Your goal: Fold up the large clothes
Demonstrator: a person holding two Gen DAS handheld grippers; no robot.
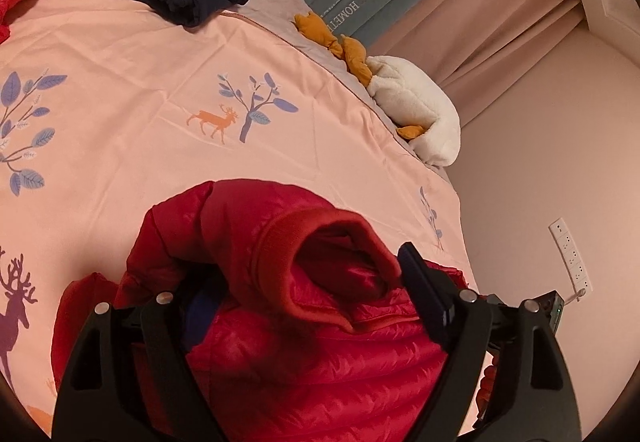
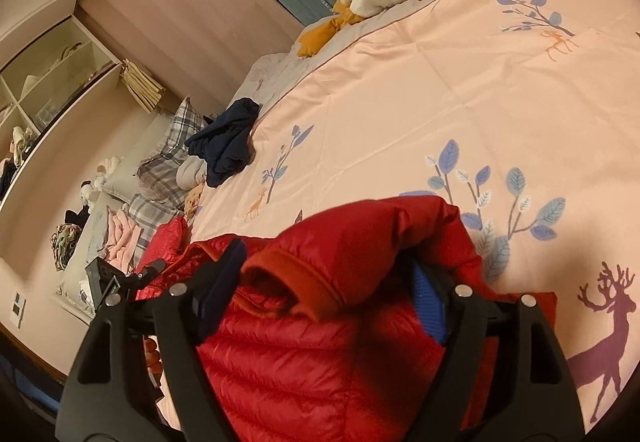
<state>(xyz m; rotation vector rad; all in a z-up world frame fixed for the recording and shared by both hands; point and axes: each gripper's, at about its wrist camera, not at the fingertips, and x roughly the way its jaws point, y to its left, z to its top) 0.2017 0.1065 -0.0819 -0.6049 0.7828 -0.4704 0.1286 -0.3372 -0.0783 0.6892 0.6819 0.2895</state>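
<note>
Where ribbed collar meets quilted shell, both tongs pinching puffy red jacket.

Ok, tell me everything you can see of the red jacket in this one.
The red jacket is a quilted puffer with shiny, stitched-channel fabric and a matte ribbed band at an opening that gapes toward the cameras. It is bunched up, not flat, at the near edge of the pink bedspread. The left gripper and the right gripper each straddle a thick bundle of it, fingers spread around the fabric. More red quilted fabric lies at the far side; whether it belongs to this jacket is unclear.
</note>
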